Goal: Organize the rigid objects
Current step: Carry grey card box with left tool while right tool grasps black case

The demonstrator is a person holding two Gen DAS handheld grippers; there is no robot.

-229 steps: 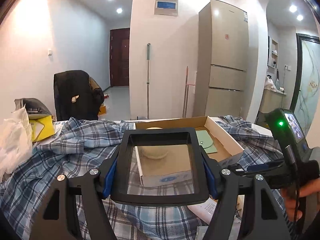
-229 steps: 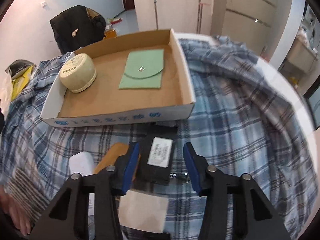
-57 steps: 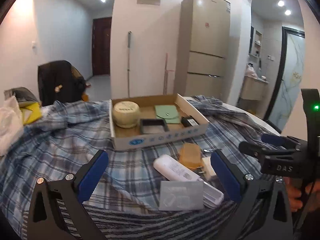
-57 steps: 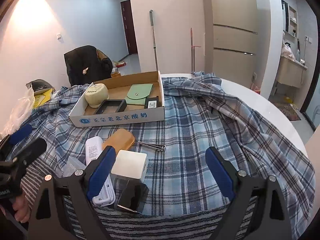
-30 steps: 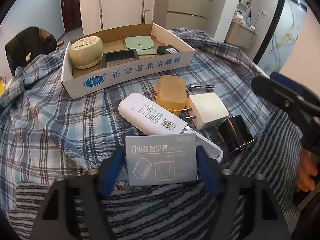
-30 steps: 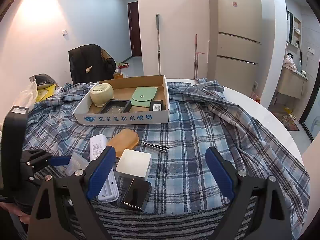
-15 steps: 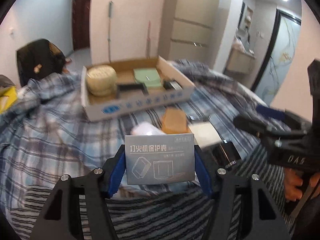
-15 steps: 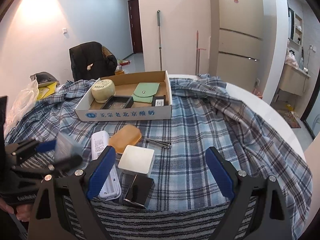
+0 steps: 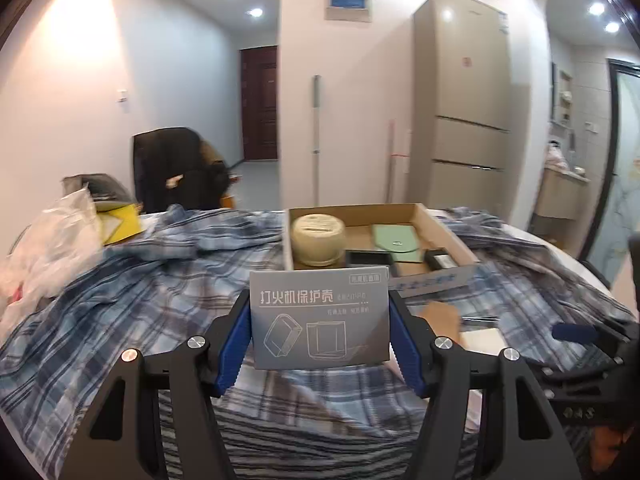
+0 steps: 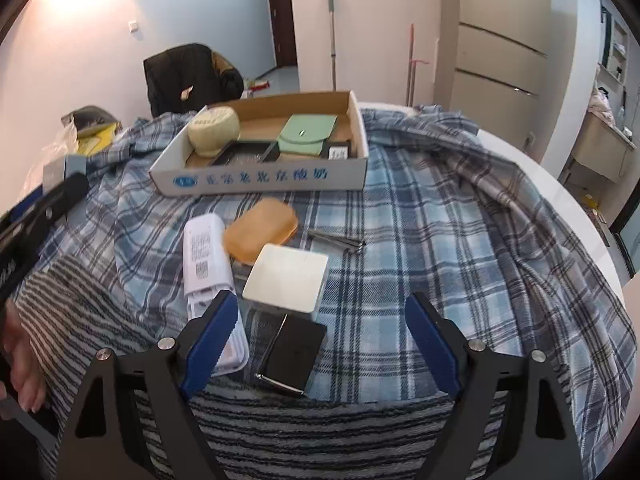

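Observation:
My left gripper point(image 9: 319, 332) is shut on a grey printed box point(image 9: 320, 300) and holds it upright above the cloth, short of the cardboard tray point(image 9: 352, 210). The tray point(image 10: 260, 178) holds a cream round tin point(image 10: 214, 130), a green pouch point(image 10: 306, 134), a black frame point(image 10: 246, 152) and a small black item point(image 10: 339, 152). My right gripper point(image 10: 320, 308) hangs over a white square block point(image 10: 286, 276) and a black flat item point(image 10: 294, 350). Its jaws are closing and its pads touch neither.
On the plaid cloth point(image 10: 440, 240) lie a white stick-shaped device point(image 10: 204, 252), an orange case point(image 10: 260, 228) and a metal clipper point(image 10: 338, 240). A striped cloth point(image 10: 280, 420) covers the near edge. A plastic bag point(image 9: 52, 248) and a draped chair point(image 9: 168, 168) stand at the left.
The left gripper closed on the grey box, lifted it off the cloth and tipped up toward level. The right gripper sank slightly toward the white block, its jaws a little narrower.

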